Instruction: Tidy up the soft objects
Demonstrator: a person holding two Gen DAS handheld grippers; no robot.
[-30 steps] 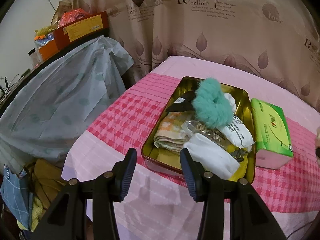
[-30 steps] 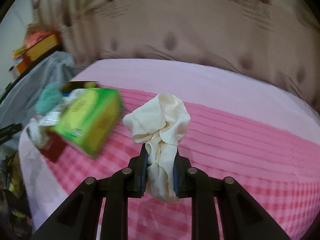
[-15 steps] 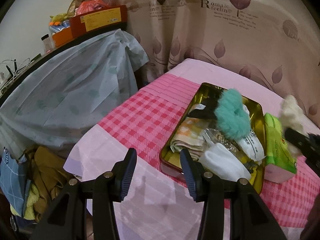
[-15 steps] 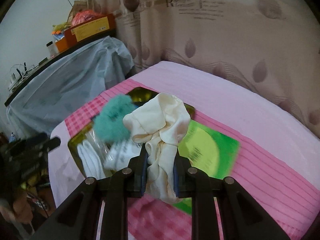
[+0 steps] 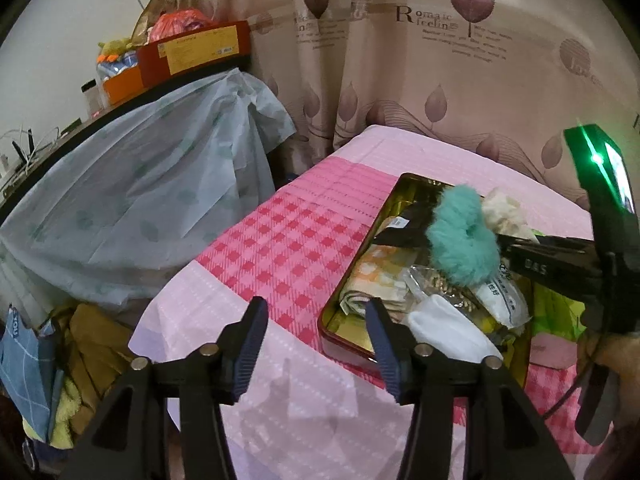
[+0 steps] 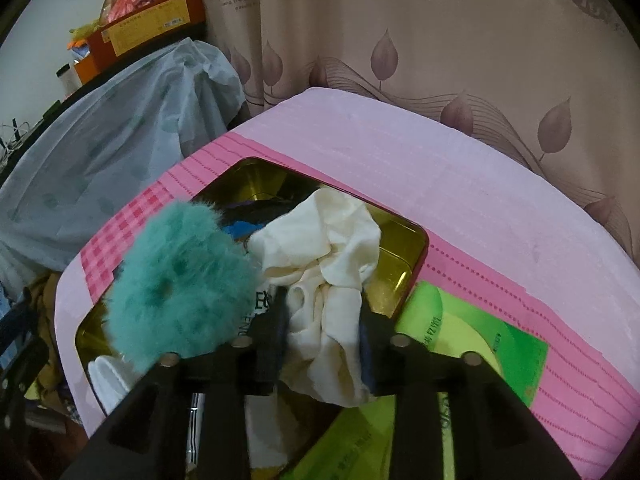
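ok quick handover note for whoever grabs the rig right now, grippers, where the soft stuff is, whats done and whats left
Right gripper: over the gold tin, jaws have just been opening, cream cloth between them and sagging into the tin; whether the pads still pinch it is unclear.
Left gripper: open, empty, hovering at the tin's near edge above the pink checked cloth.
In the tin: teal fluffy scrunchie, folded orange cloth, white packets.
Green tissue pack: outside, beside the tin.
Done: cream cloth brought to the tin.
Left: finish the release, pull the right gripper clear, probably deal with the tissue pack.
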